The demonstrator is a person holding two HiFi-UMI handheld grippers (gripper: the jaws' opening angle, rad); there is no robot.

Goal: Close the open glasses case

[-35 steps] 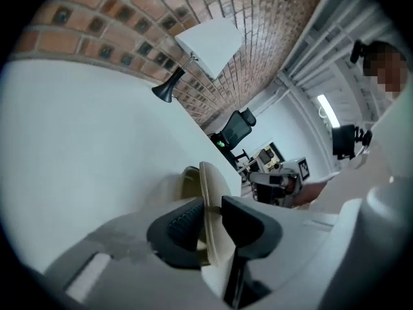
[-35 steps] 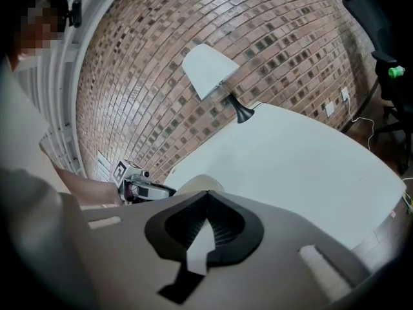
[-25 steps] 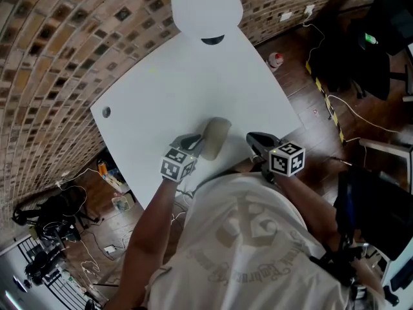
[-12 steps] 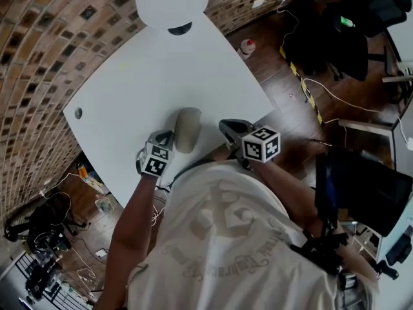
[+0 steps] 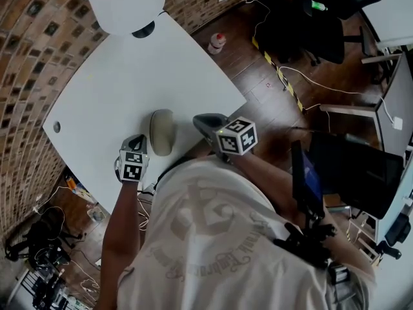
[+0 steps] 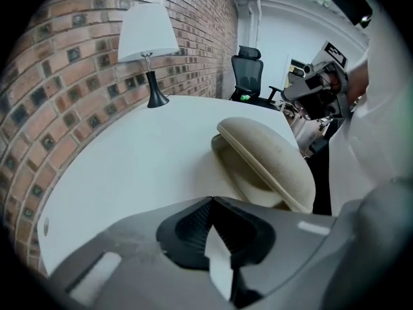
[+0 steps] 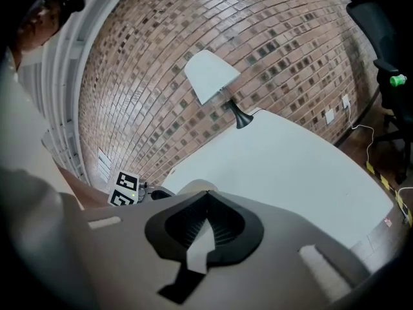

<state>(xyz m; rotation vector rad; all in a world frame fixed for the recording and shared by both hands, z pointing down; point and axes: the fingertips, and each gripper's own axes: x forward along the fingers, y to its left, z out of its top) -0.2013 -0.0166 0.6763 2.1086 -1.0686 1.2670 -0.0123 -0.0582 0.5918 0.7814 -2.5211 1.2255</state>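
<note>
The beige glasses case [image 5: 161,131] lies near the front edge of the white table [image 5: 129,76]. In the left gripper view the case [image 6: 264,160] has its lid raised a little over the base, with a gap showing along its left side. My left gripper [image 5: 139,144] sits just left of the case, shut and empty [image 6: 210,199], not touching it. My right gripper [image 5: 205,123] hovers to the case's right, jaws together with nothing in them [image 7: 206,192]. Only the case's top [image 7: 193,185] peeks above the right gripper's jaws.
A white-shaded lamp [image 5: 126,2] on a black base stands at the table's far end. Brick wall [image 5: 26,37] runs along the left. Cables, a bottle [image 5: 217,42] and office chairs [image 5: 310,24] are on the wooden floor to the right.
My left gripper has dropped lower beside the case and its jaws have come together. The right gripper keeps its place by the case. The head view has swung, shifting everything left.
</note>
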